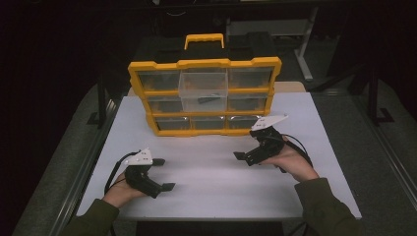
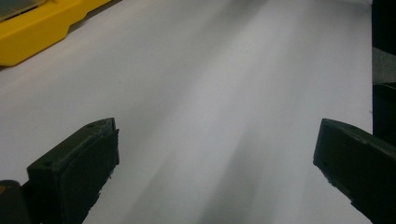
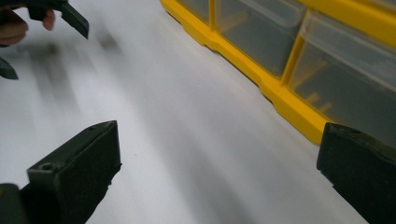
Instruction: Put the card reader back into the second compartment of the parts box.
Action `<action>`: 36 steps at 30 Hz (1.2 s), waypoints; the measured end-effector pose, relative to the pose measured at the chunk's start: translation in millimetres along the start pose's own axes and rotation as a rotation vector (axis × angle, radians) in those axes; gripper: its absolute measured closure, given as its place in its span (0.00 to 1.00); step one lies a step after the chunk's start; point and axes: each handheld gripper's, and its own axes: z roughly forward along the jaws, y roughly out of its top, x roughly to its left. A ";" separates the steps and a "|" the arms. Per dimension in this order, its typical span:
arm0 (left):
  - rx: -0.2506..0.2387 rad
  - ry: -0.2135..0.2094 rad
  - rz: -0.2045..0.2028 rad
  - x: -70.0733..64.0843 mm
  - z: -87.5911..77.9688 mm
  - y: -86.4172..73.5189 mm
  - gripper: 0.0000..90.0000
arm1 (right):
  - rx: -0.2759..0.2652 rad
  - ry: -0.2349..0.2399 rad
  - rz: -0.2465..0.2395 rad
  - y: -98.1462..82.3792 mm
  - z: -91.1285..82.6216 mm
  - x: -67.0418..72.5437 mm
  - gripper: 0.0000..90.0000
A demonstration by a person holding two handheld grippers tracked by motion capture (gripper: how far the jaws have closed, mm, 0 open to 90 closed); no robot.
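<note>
The right gripper [image 1: 252,147] lies low over the white table top [image 1: 211,187] with its two black jaws spread as wide as they go and nothing between them; in its own view the pads frame only bare table and the yellow base of the cabinet. The left gripper [image 1: 163,173] rests nearer the person, its jaws equally wide apart and empty. Just beyond the right gripper, toward the far edge of the table, stands the yellow plastic parts organiser with clear pull-out drawers [image 1: 204,96], upright, a black-and-yellow carry handle on top. One drawer, the clear plastic bin in the upper middle [image 1: 203,91], sticks out from its slot toward the person, with a small dark item lying in it. That bin is probably light, stiff and thin-walled, and its smooth clear plastic will likely be slippery under the pads, so a firm squeeze could flex or crack it. The best hold looks to be the front lip or the two side walls near the front, pinched squarely, while the other gripper steadies the yellow frame, since the whole cabinet may slide or tip on the smooth top.
</note>
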 end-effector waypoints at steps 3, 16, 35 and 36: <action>-0.002 0.001 0.002 0.3 0.0 -0.2 0.00 | -0.012 -0.018 0.010 -8.8 0.0 -0.4 0.00; -0.023 -0.004 0.019 4.7 -0.6 0.0 0.00 | -0.071 -0.031 0.061 -42.8 -5.6 2.1 0.00; -0.029 -0.004 0.031 3.2 -2.7 -1.0 0.00 | -0.056 -0.045 0.072 -85.3 -12.9 10.8 0.00; -0.028 -0.005 0.031 3.1 -2.4 -1.1 0.00 | -0.056 -0.048 0.072 -86.8 -13.9 10.8 0.00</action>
